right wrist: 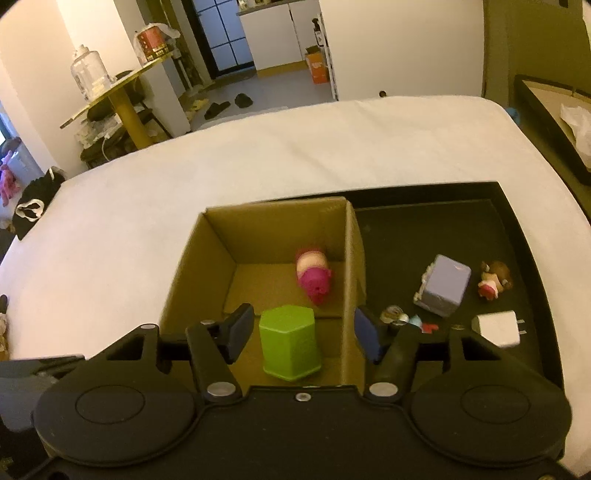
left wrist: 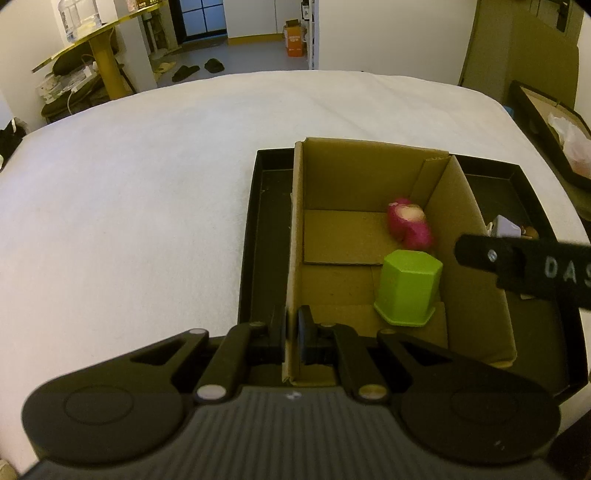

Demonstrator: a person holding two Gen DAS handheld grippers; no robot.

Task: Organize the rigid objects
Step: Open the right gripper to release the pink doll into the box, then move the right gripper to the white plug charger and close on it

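Left wrist view: the left gripper pinches the cardboard box wall, steadying it.

Right wrist view: the right gripper stands apart around the green block, apparently just released inside; next, probably the purple cube on the black tray.

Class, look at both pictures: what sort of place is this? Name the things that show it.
Probably a home: slippers on the floor, a water jug on a side table, and a kitchen counter beyond the doorway.
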